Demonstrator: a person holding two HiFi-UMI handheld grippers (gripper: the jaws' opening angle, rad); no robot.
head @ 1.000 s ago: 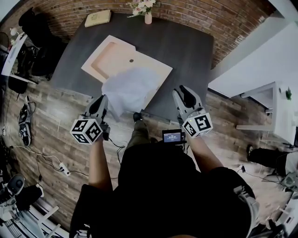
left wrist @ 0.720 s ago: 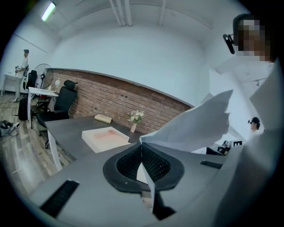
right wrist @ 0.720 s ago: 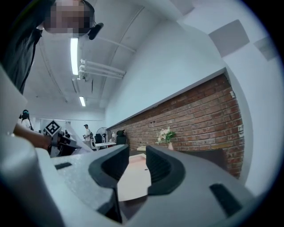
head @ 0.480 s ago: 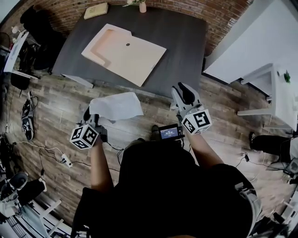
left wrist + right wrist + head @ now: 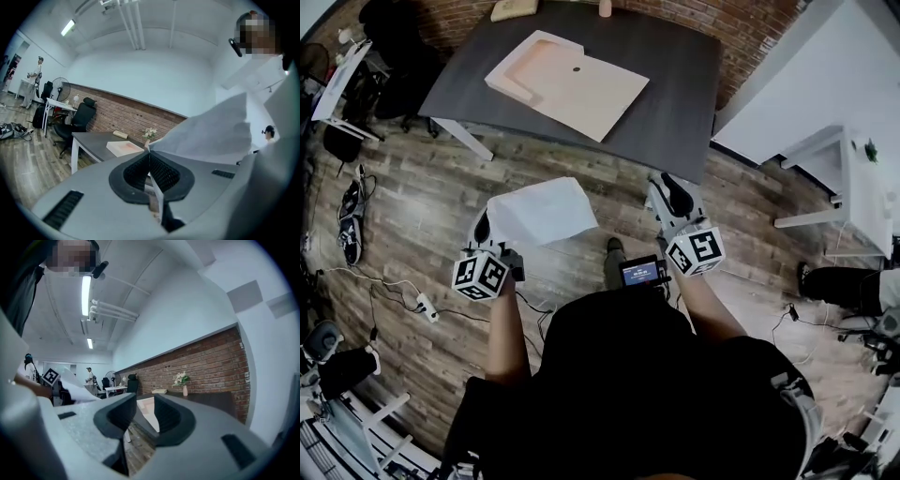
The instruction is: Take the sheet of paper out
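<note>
The white sheet of paper hangs above the wooden floor, clear of the dark table. My left gripper is shut on the sheet's left edge. In the left gripper view the paper fans out up and to the right from the closed pads. The beige folder lies open on the table, and shows far off as a folder in the left gripper view too. My right gripper stands open and holds nothing, level, to the right of the sheet; floor and table show through its gap.
A vase and a flat book sit at the table's far edge by the brick wall. Black chairs and a white desk stand at the left, cables and a power strip on the floor, and white furniture at the right.
Both grippers have drawn back from the table toward me. The sheet has come off the folder with the left gripper and now hangs over the floor.
</note>
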